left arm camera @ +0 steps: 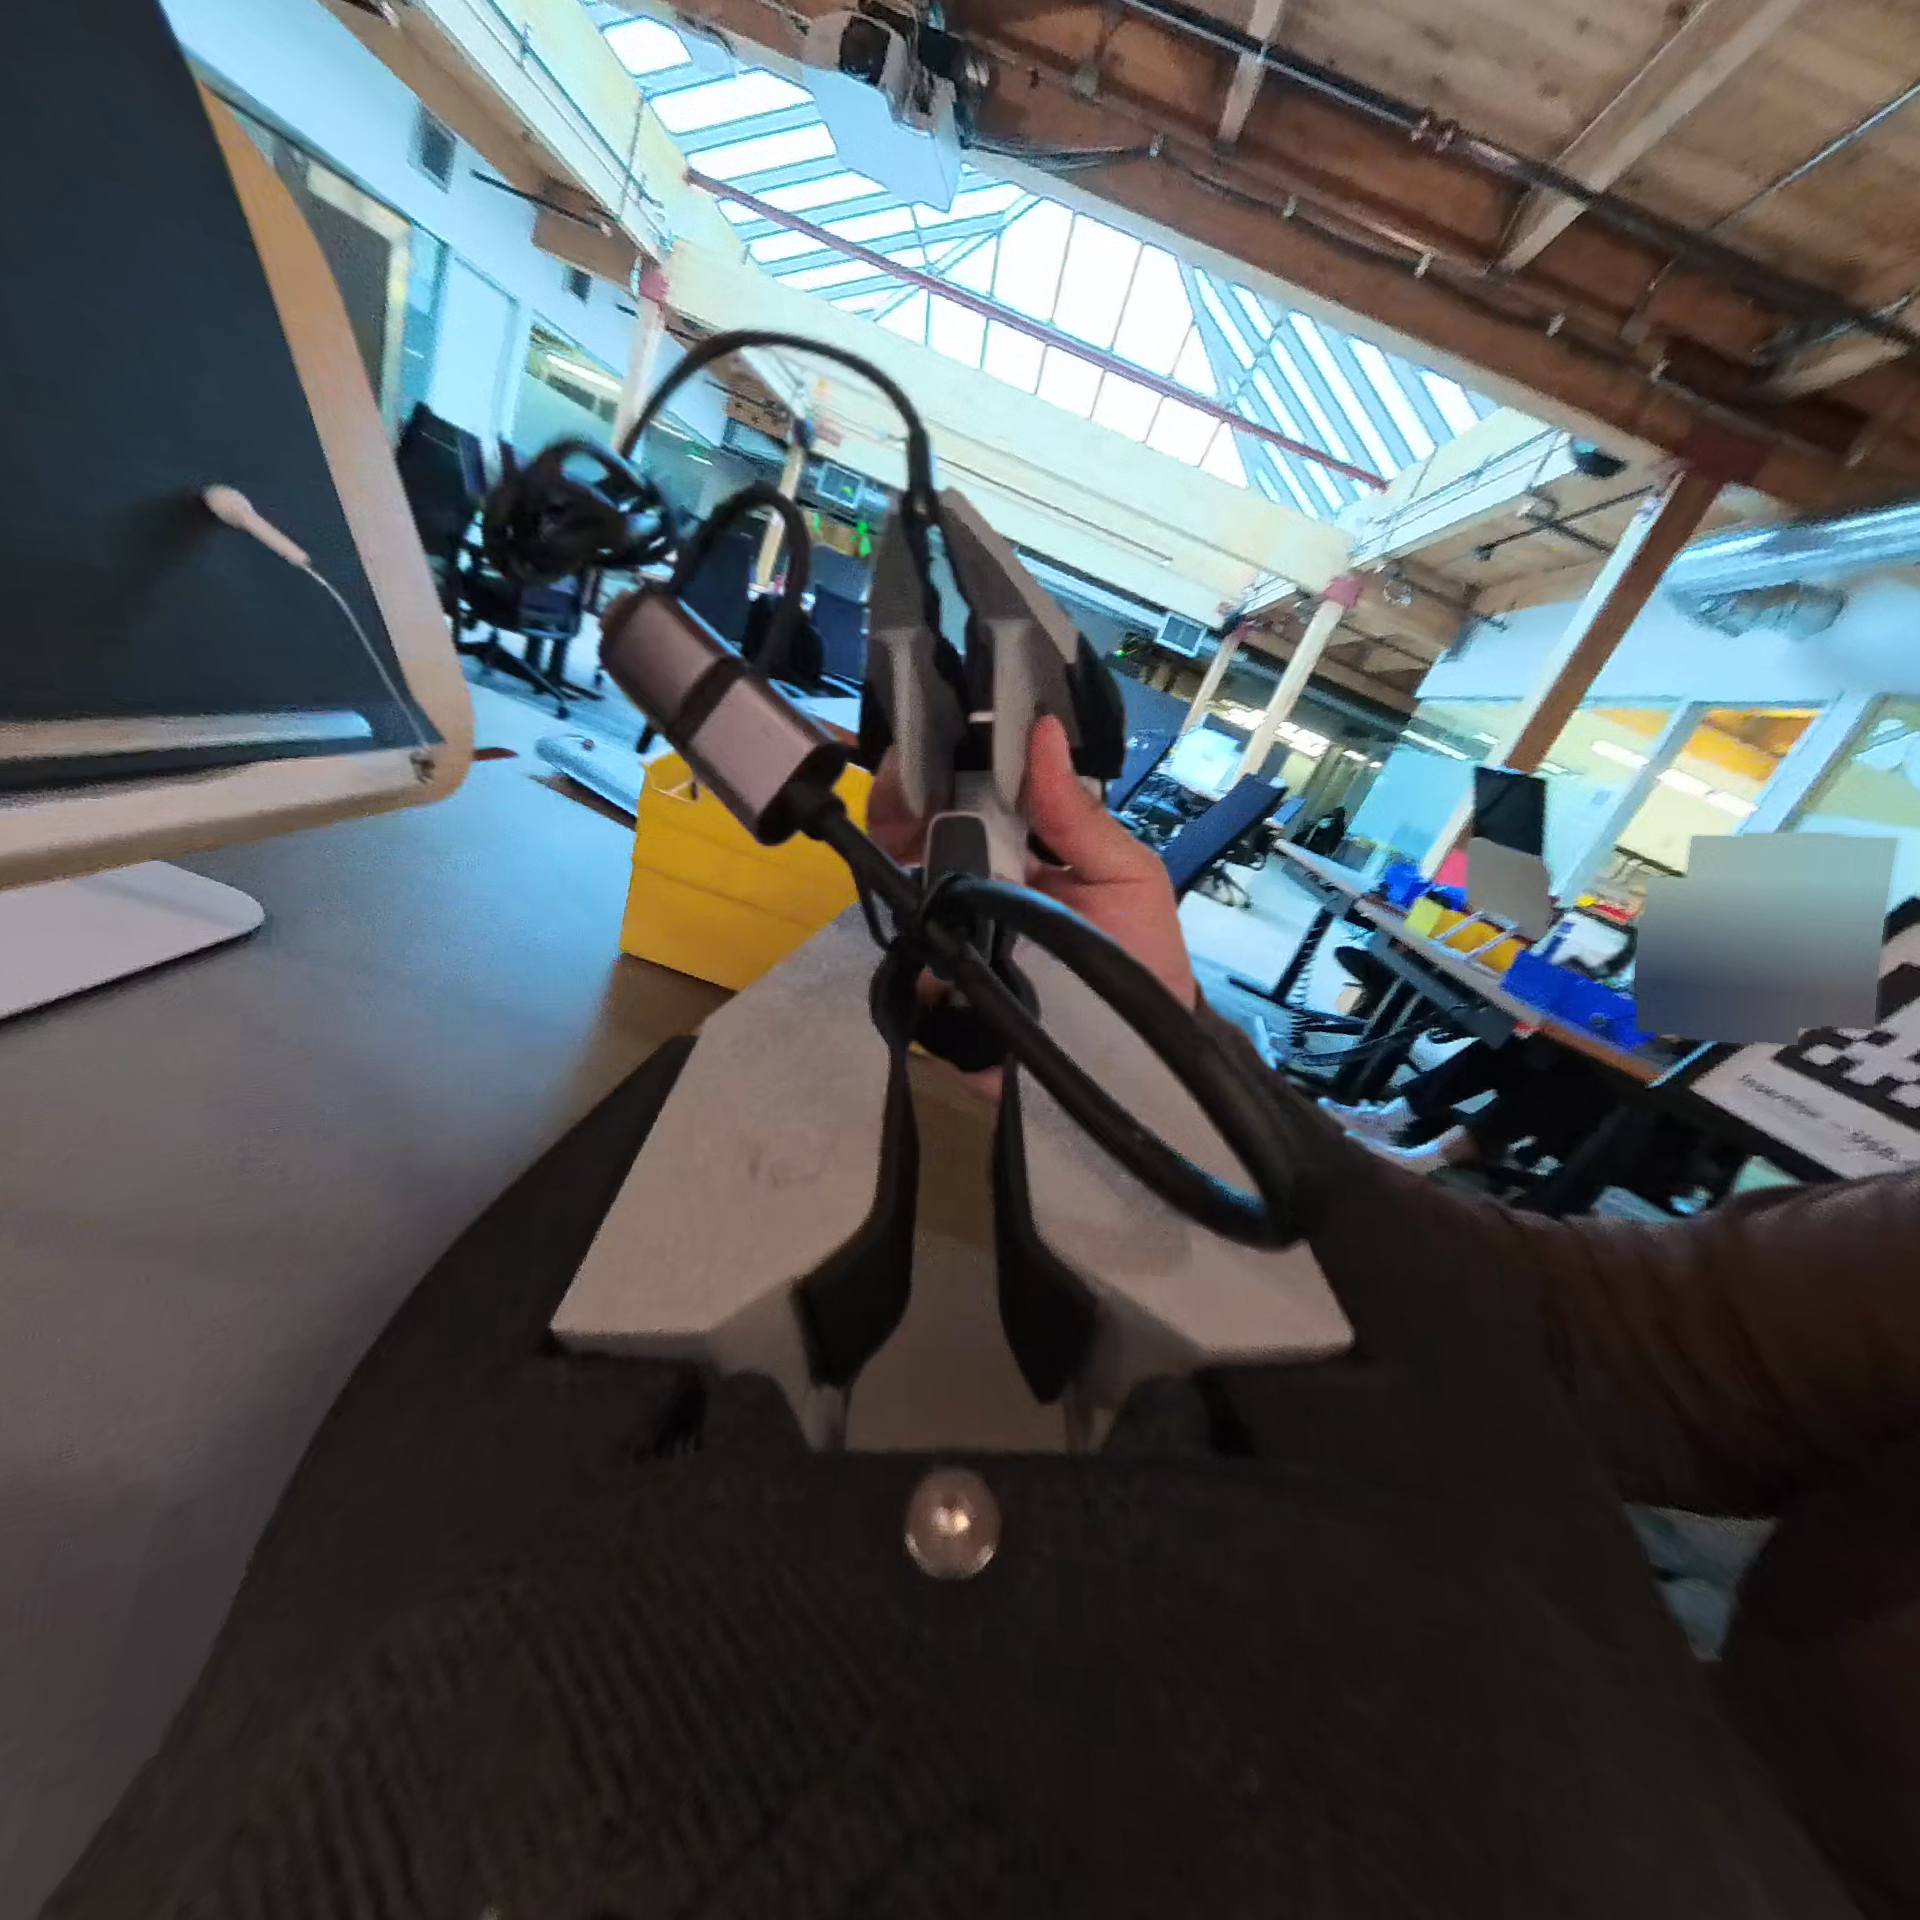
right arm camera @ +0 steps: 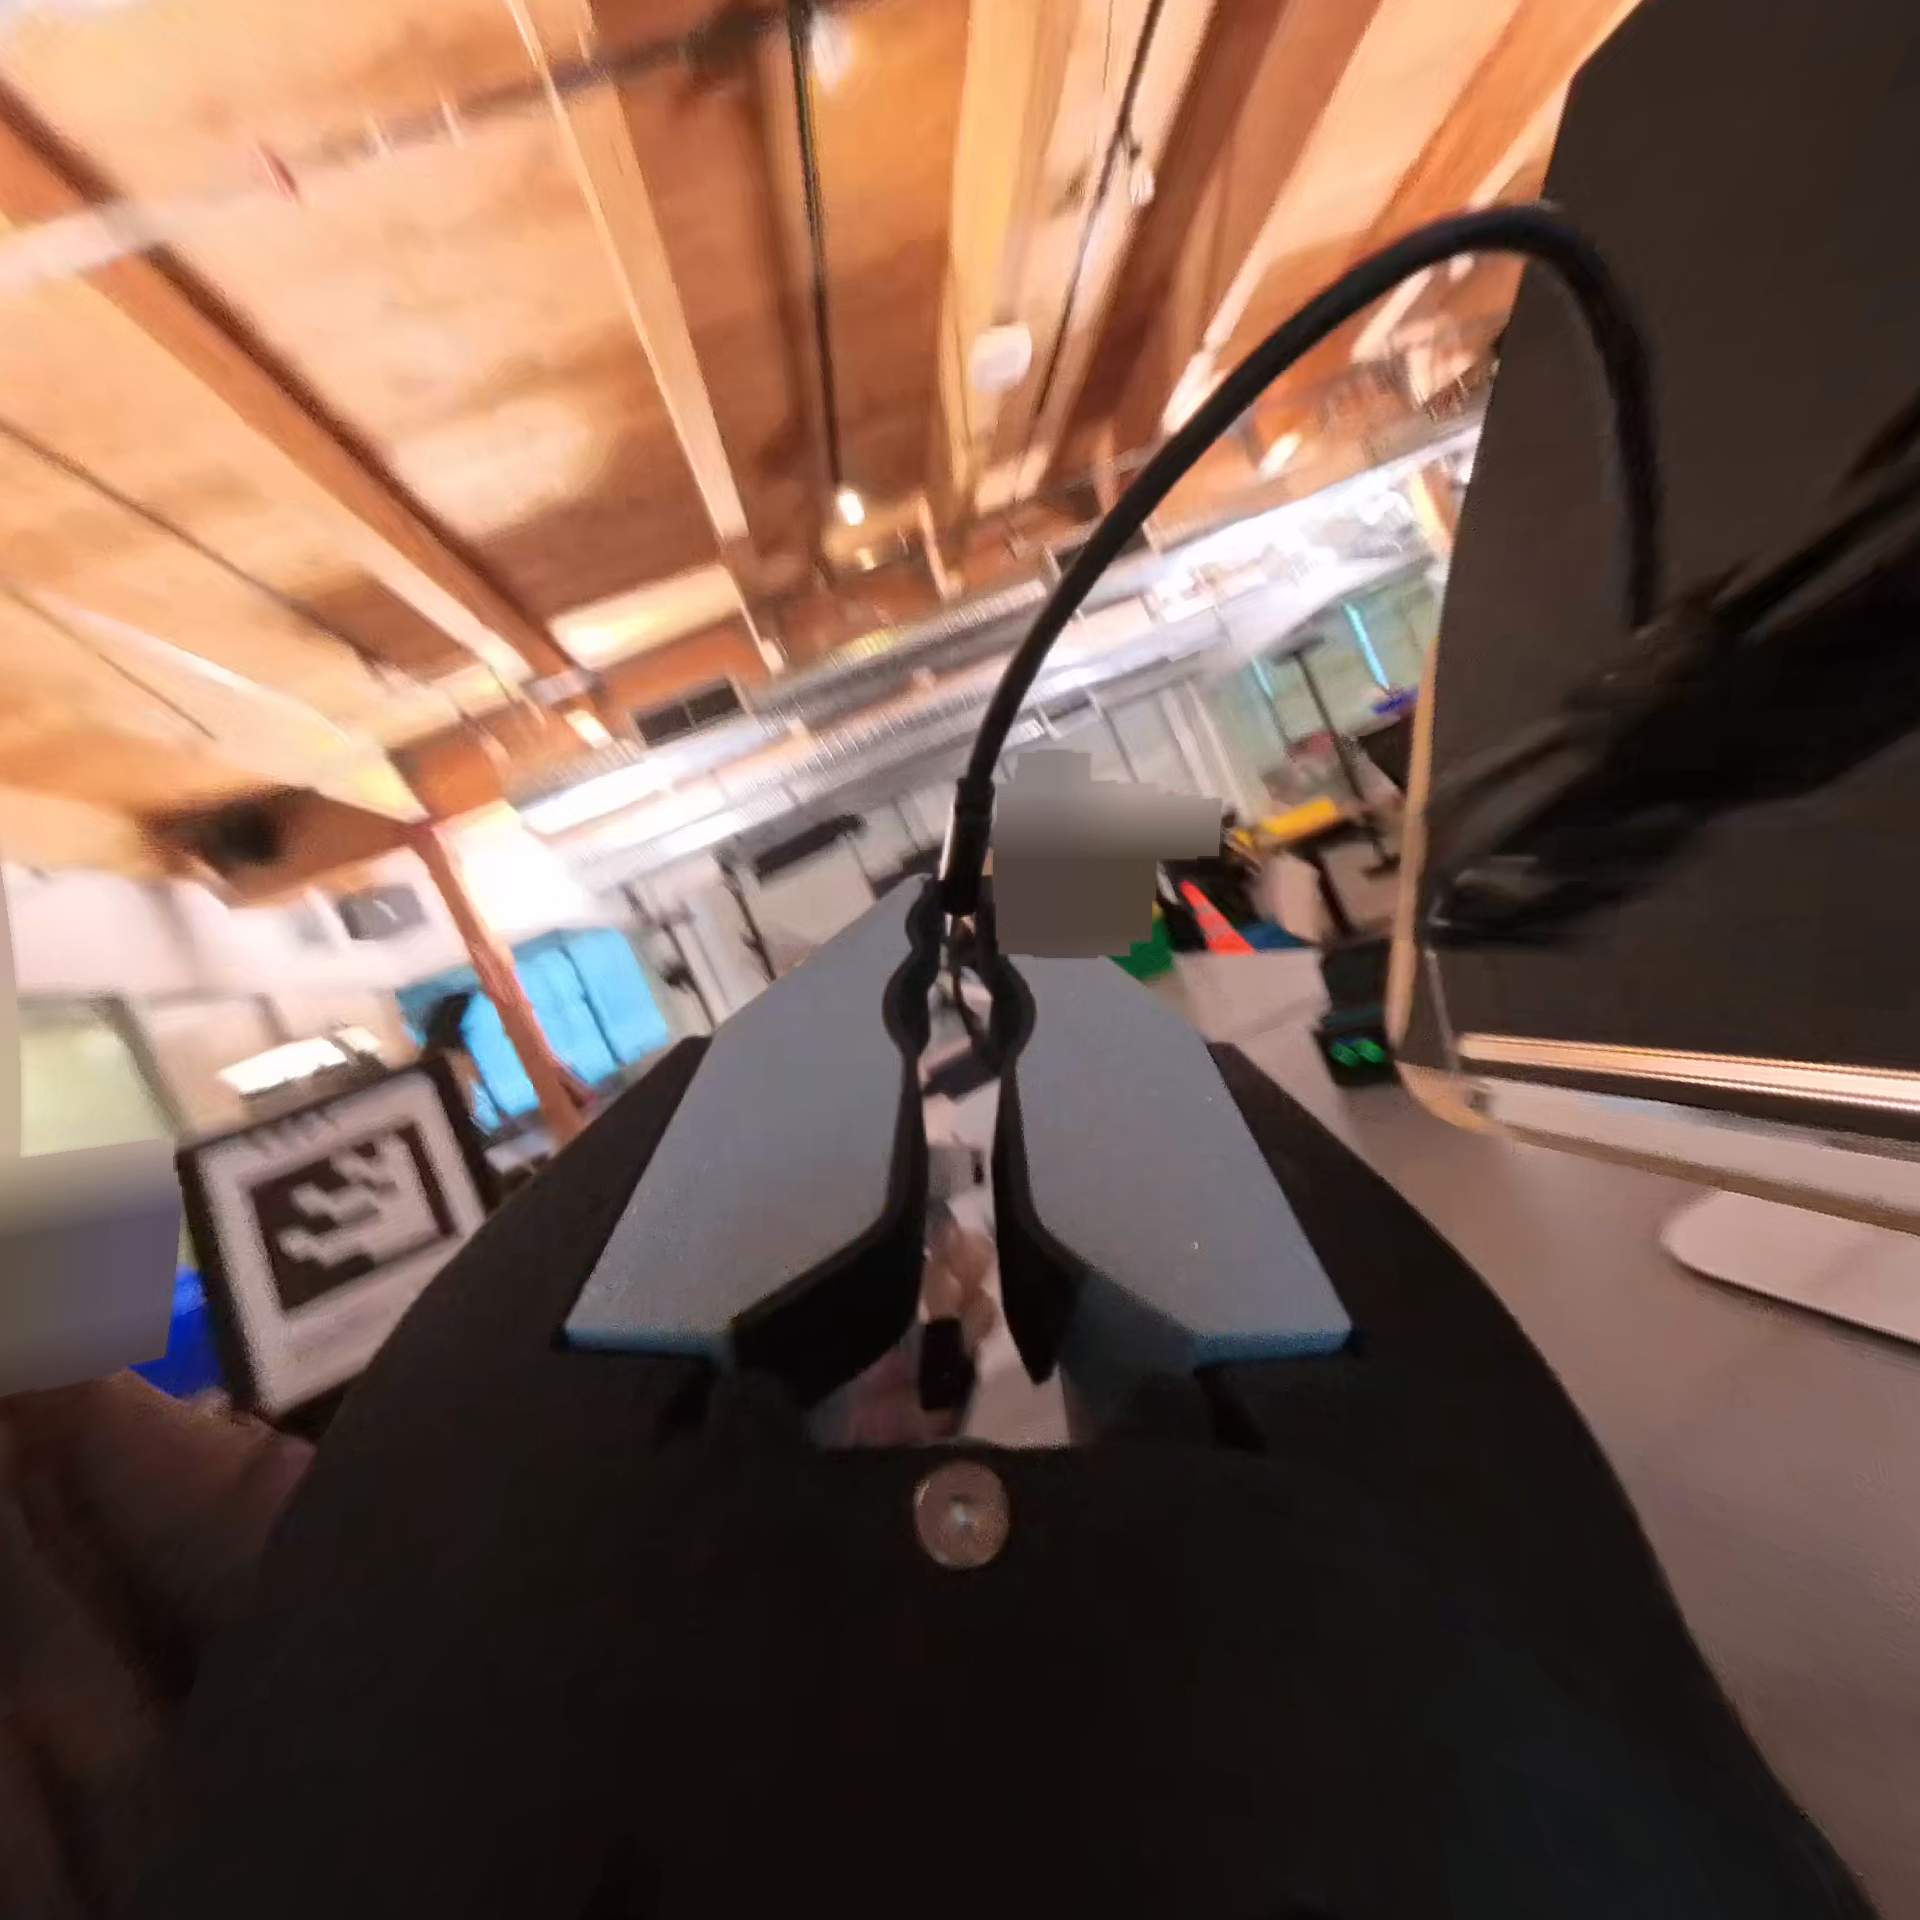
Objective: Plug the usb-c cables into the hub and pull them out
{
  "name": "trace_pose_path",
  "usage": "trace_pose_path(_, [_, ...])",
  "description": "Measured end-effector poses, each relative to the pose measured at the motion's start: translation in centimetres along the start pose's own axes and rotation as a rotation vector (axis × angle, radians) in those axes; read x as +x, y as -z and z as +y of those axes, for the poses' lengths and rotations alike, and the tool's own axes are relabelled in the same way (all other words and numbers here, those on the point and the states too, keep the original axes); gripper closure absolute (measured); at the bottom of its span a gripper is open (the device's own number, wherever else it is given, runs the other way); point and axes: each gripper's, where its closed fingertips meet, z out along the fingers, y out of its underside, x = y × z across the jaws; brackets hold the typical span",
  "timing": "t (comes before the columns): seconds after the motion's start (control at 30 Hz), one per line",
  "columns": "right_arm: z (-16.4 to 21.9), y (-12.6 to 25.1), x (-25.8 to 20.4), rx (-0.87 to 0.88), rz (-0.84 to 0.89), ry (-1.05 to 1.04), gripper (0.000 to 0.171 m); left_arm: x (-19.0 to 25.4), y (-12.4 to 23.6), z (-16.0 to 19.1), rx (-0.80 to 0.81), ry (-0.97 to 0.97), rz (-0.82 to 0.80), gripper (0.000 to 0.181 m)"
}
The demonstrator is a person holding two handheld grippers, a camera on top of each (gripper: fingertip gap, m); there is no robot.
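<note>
Left gripper [left arm camera: 951, 925] was clamped on the hub's thick black lead [left arm camera: 1132, 1060], which looped off to the right past the fingertips and back. Hub [left arm camera: 717, 717], a small grey block, hung in the air up-left of those tips, tilted, with a short black cable [left arm camera: 758, 540] arcing out of its far end; whether that plug was fully seated couldn't be told through the blur. Right gripper [right arm camera: 961, 940] was pinched shut on a thin usb-c cable [right arm camera: 1195, 457] right at the plug end, and that cable arched up and over to the right toward the back of the monitor [right arm camera: 1714, 416]. In the left wrist view the right gripper [left arm camera: 956, 623] sat just beyond the hub, held in a hand [left arm camera: 1081, 862], cable curving over its top. Below both was a dark desk [left arm camera: 312, 1039], a yellow bin [left arm camera: 727, 894] on it just behind the hub, and the monitor [left arm camera: 156, 416] standing to the left on its white foot. Right wrist view was heavily motion-blurred.
</note>
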Motion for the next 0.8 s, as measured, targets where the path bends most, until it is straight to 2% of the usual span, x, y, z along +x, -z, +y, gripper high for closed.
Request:
trace_pose_path(0.07, [1.0,0.0,0.1,-0.144,0.110,0.143,0.168,0.6,-0.1,0.1,-0.033,-0.024,0.026,0.175])
trace_pose_path(0.13, [0.5,0.2,-0.4,-0.229,0.205,0.274,0.168,0.2,-0.3,0.9,-0.094,-0.092,-0.016,0.175])
trace_pose_path(0.3, [-5.5,1.2,-4.8,-0.314,0.246,0.373,0.166,0.4,-0.7,1.7,-0.136,-0.160,-0.010,0.175])
trace_pose_path(0.43, [-9.7,3.5,-7.8,-0.441,0.376,0.501,0.166,0.0,-0.6,1.9,-0.140,-0.136,-0.015,0.175])
trace_pose_path(0.57, [-12.3,8.0,-9.1,-0.601,0.576,0.583,0.166,-0.2,-0.8,2.5,-0.157,-0.138,-0.014,0.175])
trace_pose_path(0.8, [-11.8,19.7,-7.6,-0.994,0.963,0.388,0.165,0.4,-1.6,4.8,-0.253,-0.134,0.036,0.174])
